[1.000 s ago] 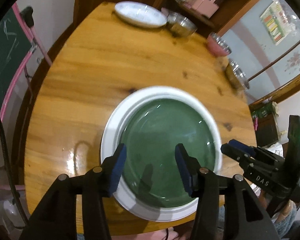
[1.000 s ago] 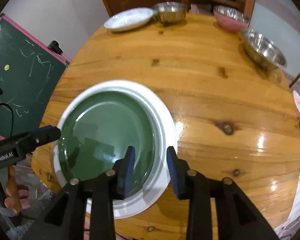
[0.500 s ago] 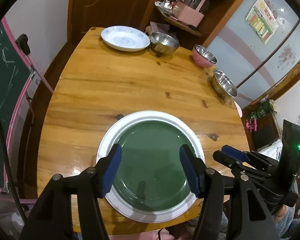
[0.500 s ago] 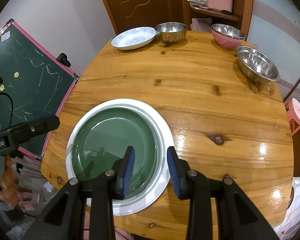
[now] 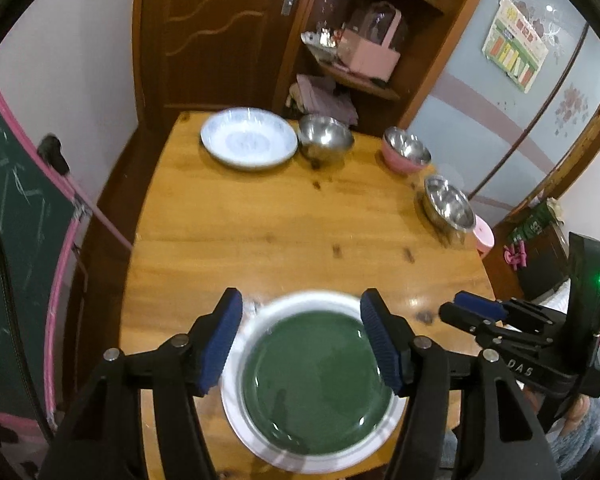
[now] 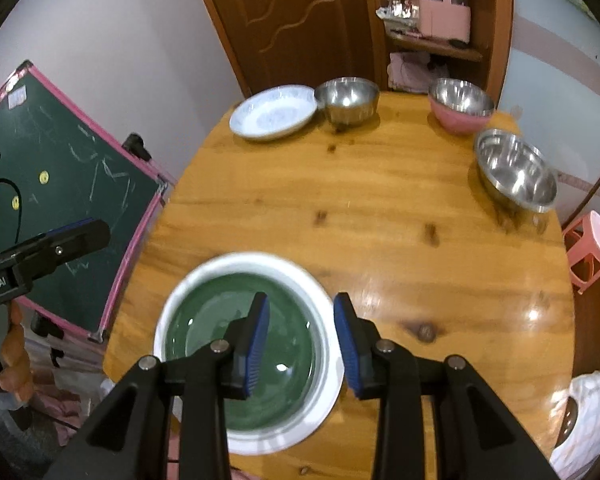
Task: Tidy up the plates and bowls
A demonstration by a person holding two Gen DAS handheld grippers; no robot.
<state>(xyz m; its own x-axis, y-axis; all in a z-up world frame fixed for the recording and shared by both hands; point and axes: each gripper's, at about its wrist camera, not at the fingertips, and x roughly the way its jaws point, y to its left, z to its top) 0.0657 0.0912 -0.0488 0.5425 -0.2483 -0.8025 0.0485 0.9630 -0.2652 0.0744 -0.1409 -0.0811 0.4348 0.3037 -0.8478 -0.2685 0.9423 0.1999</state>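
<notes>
Both grippers hang empty above the green plate (image 5: 318, 376) nested in the white plate (image 6: 327, 354) at the table's (image 5: 260, 236) lower edge, left gripper (image 5: 302, 342) fingers opening, right gripper (image 6: 302, 346) fingers narrowly apart, so stacking seems finished; next likely fetches the patterned plate (image 5: 249, 139) at upper centre.

Glossy wooden bench (image 6: 380, 216), rounded, with dark knots. At lower centre of the frame: green plate (image 6: 236, 344) inside white plate (image 6: 324, 312). Along the upper edge: patterned white dish (image 6: 272, 114), steel bowl (image 6: 348, 98), pink bowl (image 6: 460, 110); at upper right, second steel bowl (image 6: 516, 170).
</notes>
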